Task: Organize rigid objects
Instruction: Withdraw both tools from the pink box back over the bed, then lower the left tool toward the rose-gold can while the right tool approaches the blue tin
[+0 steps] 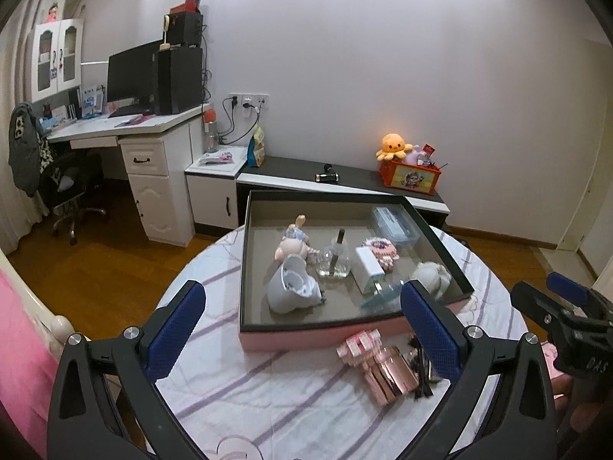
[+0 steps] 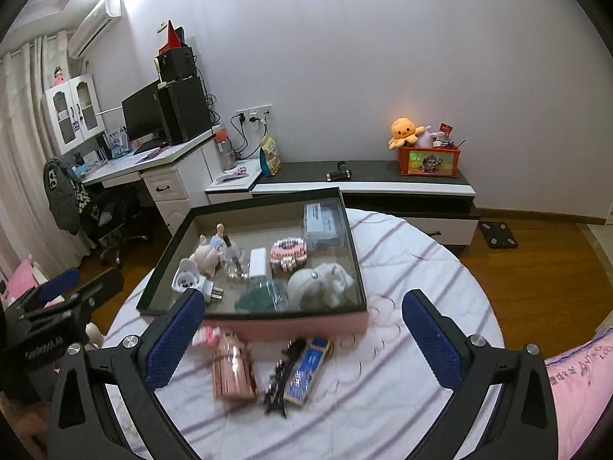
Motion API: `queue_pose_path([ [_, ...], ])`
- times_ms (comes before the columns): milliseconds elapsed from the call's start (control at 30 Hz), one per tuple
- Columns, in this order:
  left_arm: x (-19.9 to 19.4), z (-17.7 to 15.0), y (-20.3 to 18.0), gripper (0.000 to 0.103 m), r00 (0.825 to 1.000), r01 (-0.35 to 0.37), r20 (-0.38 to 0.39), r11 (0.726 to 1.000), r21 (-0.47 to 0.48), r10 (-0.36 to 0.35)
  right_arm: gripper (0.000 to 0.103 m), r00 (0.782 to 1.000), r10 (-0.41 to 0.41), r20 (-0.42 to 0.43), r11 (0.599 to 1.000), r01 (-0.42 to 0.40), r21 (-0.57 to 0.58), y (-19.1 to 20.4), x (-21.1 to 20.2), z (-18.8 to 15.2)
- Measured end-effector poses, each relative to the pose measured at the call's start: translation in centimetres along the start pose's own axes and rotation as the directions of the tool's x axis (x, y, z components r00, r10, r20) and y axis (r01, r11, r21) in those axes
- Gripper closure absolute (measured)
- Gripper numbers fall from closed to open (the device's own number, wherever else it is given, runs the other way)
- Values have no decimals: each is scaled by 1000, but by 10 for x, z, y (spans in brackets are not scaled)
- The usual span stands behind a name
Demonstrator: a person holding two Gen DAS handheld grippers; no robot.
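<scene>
A shallow pink box (image 1: pixel 306 335) with a dark rim (image 2: pixel 245 201) sits on a round table with a striped cloth (image 1: pixel 268 395). It holds a pig figurine (image 1: pixel 293 245), a glass bottle (image 1: pixel 333 260), a white charger (image 1: pixel 367 268), a clear case (image 1: pixel 394 222) and other small items. In front of the box lie a shiny pink bottle (image 2: pixel 233 372), a small pink block toy (image 1: pixel 360 343), a black hair clip (image 2: pixel 279 379) and a blue lighter (image 2: pixel 308 368). My left gripper (image 1: pixel 302 329) is open and empty above the table's near side. My right gripper (image 2: pixel 302 337) is open and empty above these loose items.
A low black-and-white cabinet (image 2: pixel 383 188) stands behind the table with an orange toy box (image 2: pixel 429 159) and an octopus plush (image 2: pixel 406 130). A white desk (image 1: pixel 126 126) with a monitor and an office chair (image 1: pixel 69 176) stand at the left. A pink bed edge (image 2: pixel 574 375) lies at the right.
</scene>
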State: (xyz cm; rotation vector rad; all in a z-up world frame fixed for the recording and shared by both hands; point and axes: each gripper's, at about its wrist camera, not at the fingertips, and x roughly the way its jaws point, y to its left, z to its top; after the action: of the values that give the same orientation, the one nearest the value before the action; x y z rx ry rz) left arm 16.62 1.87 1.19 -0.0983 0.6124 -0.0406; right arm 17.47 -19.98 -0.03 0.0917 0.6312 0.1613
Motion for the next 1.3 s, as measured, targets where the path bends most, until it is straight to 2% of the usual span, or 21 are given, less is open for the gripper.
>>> queue_pose_path([
  [433, -22, -36, 6, 0, 999, -3, -52, 1000, -27, 2, 0, 1000, -10, -14, 1000, 10, -10, 5, -25, -32],
  [867, -33, -43, 7, 0, 999, 0, -45, 1000, -31, -2, 0, 1000, -19, 10, 1000, 19, -5, 5, -39, -37],
  [1300, -24, -48, 0, 0, 997, 11, -78, 999, -37, -14, 0, 999, -26, -27, 1000, 26, 7, -3, -29, -41],
])
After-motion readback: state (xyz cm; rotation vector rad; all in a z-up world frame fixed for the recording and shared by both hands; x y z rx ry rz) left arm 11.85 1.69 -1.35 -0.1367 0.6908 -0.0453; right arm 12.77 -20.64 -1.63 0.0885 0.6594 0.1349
